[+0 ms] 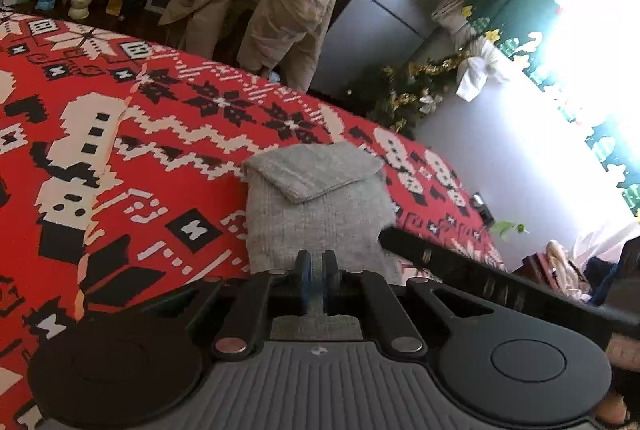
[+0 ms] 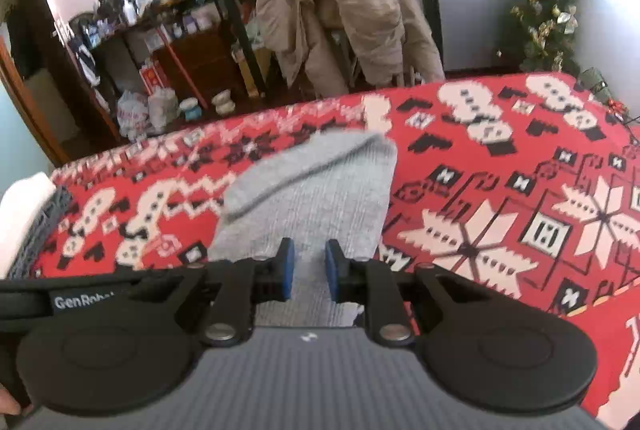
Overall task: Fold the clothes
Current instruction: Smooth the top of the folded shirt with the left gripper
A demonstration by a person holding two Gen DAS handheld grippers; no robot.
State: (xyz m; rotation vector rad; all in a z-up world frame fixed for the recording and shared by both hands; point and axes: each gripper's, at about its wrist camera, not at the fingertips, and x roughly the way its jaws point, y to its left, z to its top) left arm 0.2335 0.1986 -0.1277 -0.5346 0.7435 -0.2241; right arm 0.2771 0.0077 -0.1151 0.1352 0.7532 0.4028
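Note:
A grey knitted garment (image 1: 320, 198) lies folded into a compact rectangle on the red patterned cloth, with a flap turned over its far end. My left gripper (image 1: 318, 270) is at its near edge, pads pressed together with a thin strip of grey fabric between them. In the right wrist view the same grey garment (image 2: 320, 198) stretches away from my right gripper (image 2: 309, 270), which hovers over the near edge with its blue pads apart and nothing pinched. The left gripper's black body (image 2: 80, 298) shows at the left of that view.
The red, white and black patterned cloth (image 1: 140, 150) covers the whole surface. Behind its far edge a chair draped with a beige coat (image 2: 340, 10) stands. Cluttered shelves (image 2: 168, 10), a grey fridge (image 1: 400, 10) and a small decorated tree (image 2: 548, 10) stand further back.

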